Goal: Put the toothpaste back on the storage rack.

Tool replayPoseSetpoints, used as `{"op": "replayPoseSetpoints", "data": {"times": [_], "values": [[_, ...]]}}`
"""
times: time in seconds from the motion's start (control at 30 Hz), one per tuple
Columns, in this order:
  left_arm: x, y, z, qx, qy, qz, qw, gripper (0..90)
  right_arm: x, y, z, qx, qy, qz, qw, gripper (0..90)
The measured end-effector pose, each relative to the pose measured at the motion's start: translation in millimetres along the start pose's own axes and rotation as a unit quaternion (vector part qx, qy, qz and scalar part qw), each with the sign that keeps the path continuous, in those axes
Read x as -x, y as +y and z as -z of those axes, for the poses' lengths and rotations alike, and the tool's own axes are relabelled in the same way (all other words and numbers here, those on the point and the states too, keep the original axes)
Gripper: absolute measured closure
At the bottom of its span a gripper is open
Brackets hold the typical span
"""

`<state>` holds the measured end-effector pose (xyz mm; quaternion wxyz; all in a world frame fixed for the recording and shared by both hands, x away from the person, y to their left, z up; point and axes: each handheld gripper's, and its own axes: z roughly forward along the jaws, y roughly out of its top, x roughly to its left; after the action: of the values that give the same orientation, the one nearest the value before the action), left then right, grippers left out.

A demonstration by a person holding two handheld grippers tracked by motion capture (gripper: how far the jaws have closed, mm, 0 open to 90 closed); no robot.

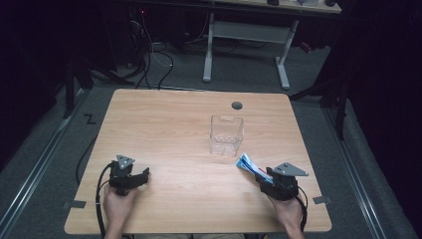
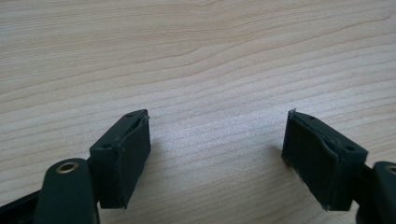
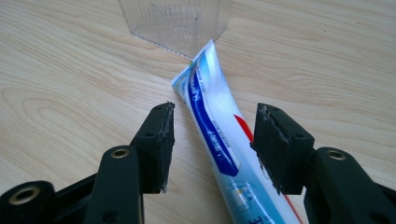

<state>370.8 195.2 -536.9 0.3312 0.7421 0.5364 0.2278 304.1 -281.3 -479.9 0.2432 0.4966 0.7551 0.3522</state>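
A white and blue toothpaste tube (image 1: 249,166) (image 3: 212,116) lies flat on the wooden table (image 1: 189,144), its crimped end pointing at a clear plastic box (image 1: 226,135) (image 3: 175,21). My right gripper (image 1: 263,177) (image 3: 212,140) is open, its jaws on either side of the tube's middle without touching it. My left gripper (image 1: 142,175) (image 2: 217,149) rests near the table's front left, open over bare wood with nothing between its jaws.
A round cable hole (image 1: 237,105) sits near the table's far edge. Beyond the table stands a white-legged desk (image 1: 246,30) with cables on the floor. A hand holds each gripper at the front edge.
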Motion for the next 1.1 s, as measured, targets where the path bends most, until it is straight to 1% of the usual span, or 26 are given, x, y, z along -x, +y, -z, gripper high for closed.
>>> {"op": "replayPoseSetpoints", "data": {"times": [0.07, 0.2, 0.27, 0.37, 0.57, 0.7, 0.87, 0.9, 0.93, 1.0, 1.1], "values": [[0.0, 0.0, 0.0, 0.000, 0.000, 0.000, 1.0000, 23.8, 1.8, 1.8, -1.7, -0.006, -0.002, 0.000, 1.0000, 48.2], [0.0, 0.0, 0.0, 0.000, 0.000, 0.000, 1.0000, 23.8, 3.6, 5.3, -5.1, -0.012, -0.002, 0.007, 0.9999, 47.8], [0.0, 0.0, 0.0, 0.000, 0.000, 0.000, 1.0000, 23.8, 3.9, 9.7, -9.5, -0.021, 0.000, 0.015, 0.9997, 46.4], [0.0, 0.0, 0.0, 0.000, 0.000, 0.000, 1.0000, 23.8, 4.6, 13.7, -16.4, -0.043, 0.001, 0.020, 0.9989, 45.1], [0.1, 0.0, 0.0, 0.000, 0.000, 0.000, 1.0000, 23.8, 3.1, 18.7, -29.3, -0.078, -0.001, 0.040, 0.9961, 44.7], [0.0, 0.0, 0.0, 0.000, 0.000, 0.000, 1.0000, 23.8, 2.6, 20.6, -35.1, -0.092, -0.004, 0.049, 0.9946, 44.8], [0.1, 0.0, 0.0, 0.000, 0.000, 0.000, 1.0000, 23.8, 1.9, 21.0, -40.9, -0.110, -0.005, 0.053, 0.9925, 44.9], [0.1, 0.0, 0.0, 0.000, 0.000, 0.000, 1.0000, 23.8, 1.9, 21.0, -40.9, -0.110, -0.005, 0.053, 0.9925, 44.9], [0.1, 0.0, 0.0, 0.000, 0.000, 0.000, 1.0000, 23.8, 1.3, 20.7, -43.4, -0.115, -0.008, 0.059, 0.9916, 45.1], [0.1, 0.0, 0.0, 0.000, 0.000, 0.000, 1.0000, 23.8, 0.5, 20.5, -46.1, -0.122, -0.009, 0.061, 0.9906, 45.0], [0.1, 0.0, 0.0, 0.000, 0.000, 0.000, 1.0000, 23.8, -0.3, 21.0, -49.1, -0.128, -0.016, 0.065, 0.9895, 45.2]]}}
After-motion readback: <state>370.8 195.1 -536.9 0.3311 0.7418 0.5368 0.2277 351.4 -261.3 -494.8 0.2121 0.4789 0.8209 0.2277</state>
